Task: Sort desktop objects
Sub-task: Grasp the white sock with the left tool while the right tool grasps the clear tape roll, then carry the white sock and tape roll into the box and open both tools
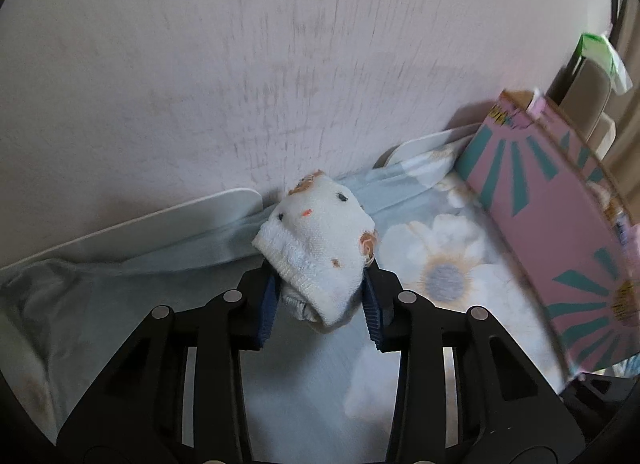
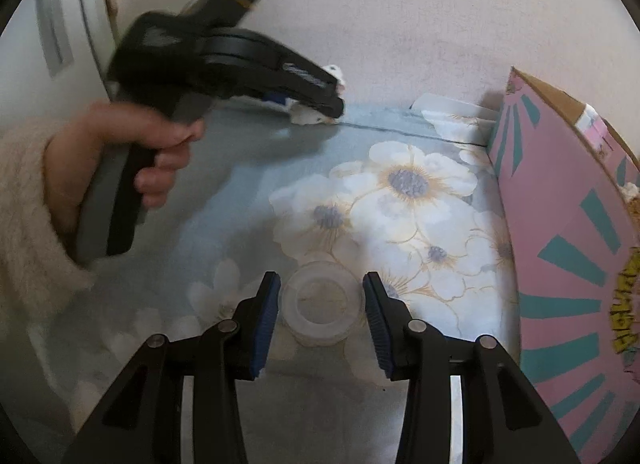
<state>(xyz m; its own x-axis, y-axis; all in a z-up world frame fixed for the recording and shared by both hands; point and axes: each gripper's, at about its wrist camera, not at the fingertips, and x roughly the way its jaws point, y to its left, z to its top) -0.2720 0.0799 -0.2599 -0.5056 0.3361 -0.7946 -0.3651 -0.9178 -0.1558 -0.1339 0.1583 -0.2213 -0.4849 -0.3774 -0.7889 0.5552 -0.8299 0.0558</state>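
A: Blue pads of the left gripper (image 1: 320, 306) sit nearest the lens, narrowed onto a bundled white sock (image 1: 320, 248). Both pads press its sides; the sock bulges between them. It lies at the far edge of the flowered cloth (image 1: 440, 276), right against the wall (image 1: 280, 63).

B: Step in hand?

A: Pick-up, as I read it. Grip looks made on the left; lift not yet seen. In the right wrist view the person's hand (image 2: 160, 151) holds that gripper's handle, its tip down at the sock by the wall.

B: And to the right of that?

A: Right gripper (image 2: 320, 312) brackets a clear roll of tape (image 2: 322, 306) lying flat on the cloth. Jaws stand narrow, pads at the roll's two sides. Left pad appears to touch; on the right I judge contact, though the clear rim makes it hard to confirm.

B: Next move?

A: Probably raise both items clear of the cloth and carry them rightward to the pink box (image 2: 568, 248), which stands open-topped just beside the flowers. Needs a firm hold: the sock is soft, the tape slick.
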